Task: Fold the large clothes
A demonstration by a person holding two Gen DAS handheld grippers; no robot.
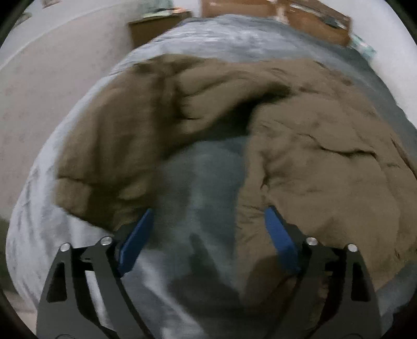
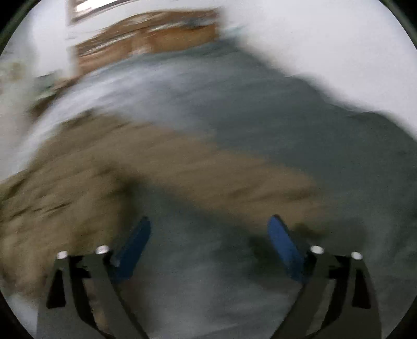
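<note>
A large olive-brown garment lies spread and rumpled on a bed with a grey-blue cover. One part of it reaches to the left, with bare cover between the two parts. My left gripper is open and empty, above that gap near the garment's near edge. In the blurred right wrist view the garment lies to the left and middle. My right gripper is open and empty above the grey cover, near a brown strip of the garment.
Brown cardboard boxes stand beyond the far end of the bed, also in the right wrist view. A pale floor runs along the bed's left side. A white wall rises at the right.
</note>
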